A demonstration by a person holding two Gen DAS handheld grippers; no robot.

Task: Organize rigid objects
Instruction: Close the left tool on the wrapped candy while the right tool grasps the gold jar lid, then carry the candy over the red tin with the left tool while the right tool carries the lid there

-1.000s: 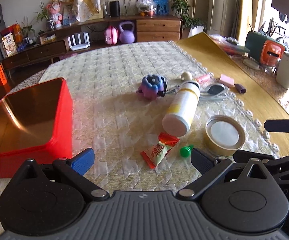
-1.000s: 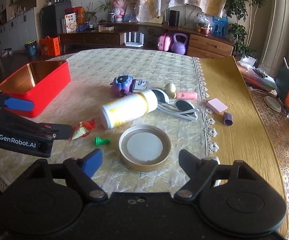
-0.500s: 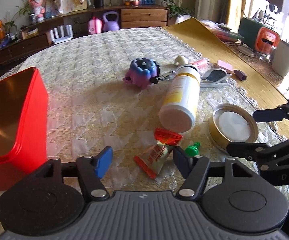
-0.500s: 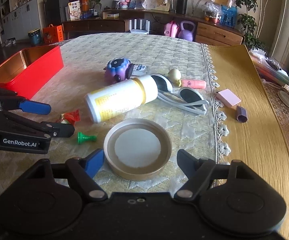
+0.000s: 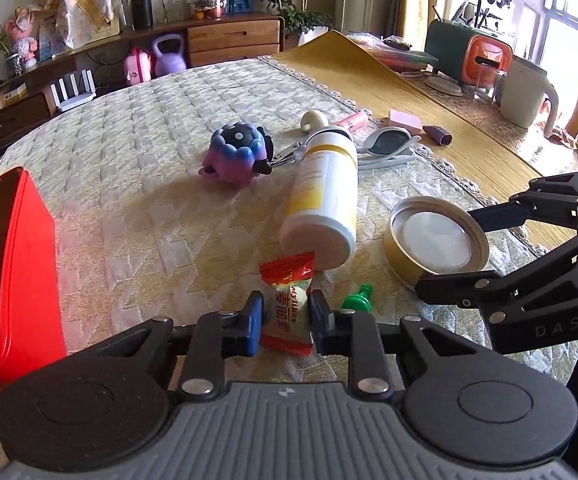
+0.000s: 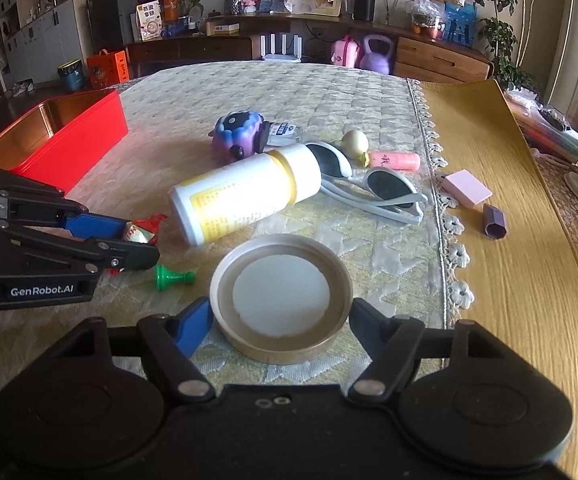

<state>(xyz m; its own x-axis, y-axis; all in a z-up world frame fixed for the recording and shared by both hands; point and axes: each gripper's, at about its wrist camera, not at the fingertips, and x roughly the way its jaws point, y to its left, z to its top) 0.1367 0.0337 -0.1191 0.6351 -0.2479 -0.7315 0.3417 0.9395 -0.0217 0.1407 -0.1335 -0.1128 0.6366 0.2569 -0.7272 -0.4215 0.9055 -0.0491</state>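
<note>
The candy packet (image 5: 289, 308) lies on the table cloth (image 5: 149, 152), right between the two fingers of our left gripper (image 5: 285, 316). Its long side points away from us, toward the white bottle (image 5: 323, 200), so the fingers sit on its two long sides. The jaws have closed in on the packet and look to be pinching it, though it seems to rest on the cloth and is not lifted yet.

Our right gripper (image 6: 281, 320) sits around the round gold lid (image 6: 281, 298). Its jaws are spread wide, one finger on each side of the lid, and we cannot see them touching it.

A small green peg (image 5: 357, 300) lies just beside the packet, between the packet and the lid. The purple toy (image 5: 237, 156) and the sunglasses (image 6: 369, 184) are farther back.

The red box (image 5: 5, 248) sits off to the left, nearer our left gripper than our right. We think the packet goes there next, so the move is up and to the left.
</note>
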